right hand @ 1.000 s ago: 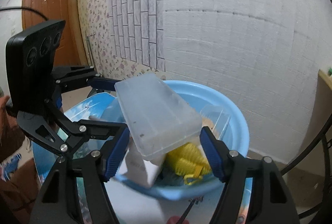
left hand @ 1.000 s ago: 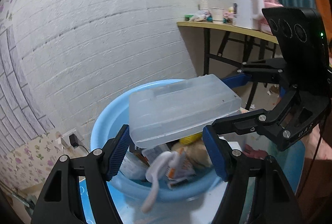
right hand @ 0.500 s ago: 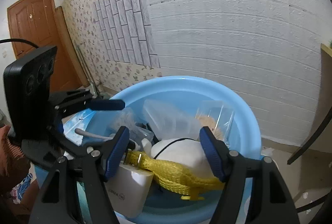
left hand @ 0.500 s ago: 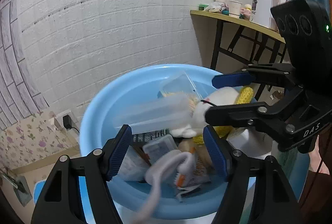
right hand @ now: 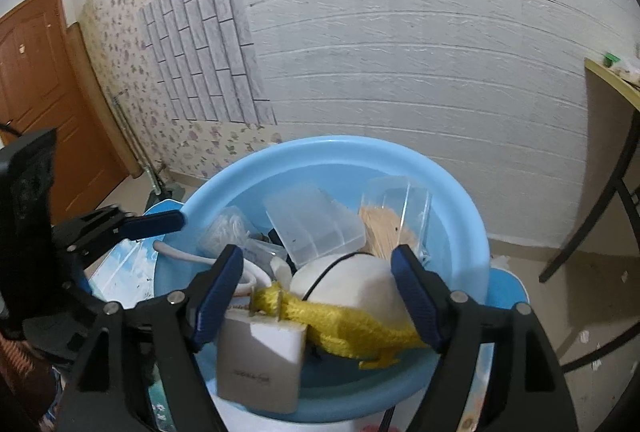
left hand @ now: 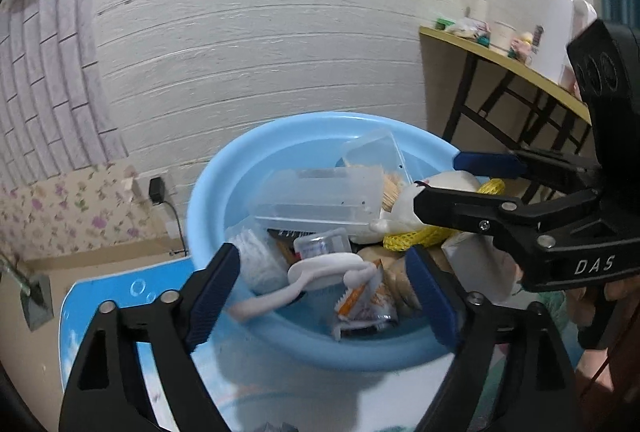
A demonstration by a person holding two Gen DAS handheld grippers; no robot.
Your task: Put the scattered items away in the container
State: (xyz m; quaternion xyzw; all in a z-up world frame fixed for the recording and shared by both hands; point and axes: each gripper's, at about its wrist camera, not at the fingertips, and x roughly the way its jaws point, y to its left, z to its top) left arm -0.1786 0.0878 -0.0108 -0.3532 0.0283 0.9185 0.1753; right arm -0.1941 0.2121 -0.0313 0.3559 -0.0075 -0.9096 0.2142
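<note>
A light blue basin (left hand: pixel 208 192) is being shown on a blue-and-white patterned tabletop (left hand: pixel 100 296), close to a white brick-textured wall (left hand: pixel 260 32). The basin is being filled nearly to its rim. A clear plastic box (left hand: pixel 320 202) is being seen lying among the items, tilted against the pile, with a second clear container of wooden sticks (right hand: pixel 394 220) leaning behind it toward the far wall of the basin. A yellow mesh bag (right hand: pixel 344 320) is being draped over the near rim in the right wrist view, across a white rounded object (right hand: pixel 352 280) and a white carton (right hand: pixel 260 364) that is sticking up above the rim. A white curved handle (left hand: pixel 296 284) is being seen overhanging the basin's edge in the left wrist view, beside a snack wrapper (left hand: pixel 364 304).

The left gripper (left hand: pixel 324 296) is being held spread wide just over the near rim, nothing being gripped between its blue pads (left hand: pixel 212 292). The right gripper (right hand: pixel 318 296) is likewise being held released, its pads (right hand: pixel 416 300) flanking the white rounded object without, as far as can be judged through the fisheye distortion, touching it. The two grippers are being held near each other over the basin. Open air is being left above the pile; a side table (left hand: pixel 500 52) is standing well apart to the right.
</note>
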